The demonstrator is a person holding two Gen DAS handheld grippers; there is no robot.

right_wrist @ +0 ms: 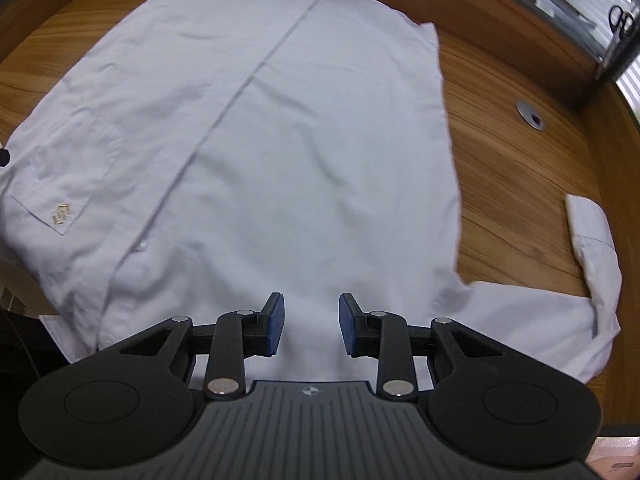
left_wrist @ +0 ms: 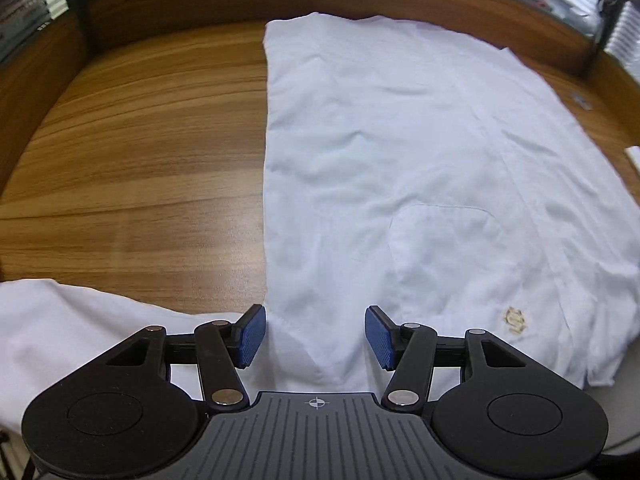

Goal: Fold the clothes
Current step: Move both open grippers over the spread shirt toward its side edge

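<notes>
A white shirt (left_wrist: 400,152) lies spread flat and front-up on the wooden table (left_wrist: 140,140), its button strip (right_wrist: 240,80) running away from me down the middle. My left gripper (left_wrist: 315,338) hangs just above the near end of the shirt with its blue fingers (left_wrist: 252,336) spread wide apart, holding nothing; cloth shows in the gap between them. The shirt's straight side edge runs away from me just past the left finger, with bare table beside it. One sleeve (left_wrist: 80,328) stretches off to the left along the near edge of the table. The chest pocket (left_wrist: 440,248) sits ahead and to the right of this gripper, and a small gold emblem (left_wrist: 515,320) lies on the cloth just beyond the right finger.

My right gripper (right_wrist: 311,324) is over the near end of the shirt too, on the other side of the button strip. Its fingers (right_wrist: 276,322) are also parted and empty, though with a narrower gap than the left pair. The other sleeve (right_wrist: 540,320) runs out to the right and bends back so that its cuff (right_wrist: 588,216) lies on bare wood, apart from the shirt's body. Farther off on the table sits a round metal grommet (right_wrist: 530,115).
</notes>
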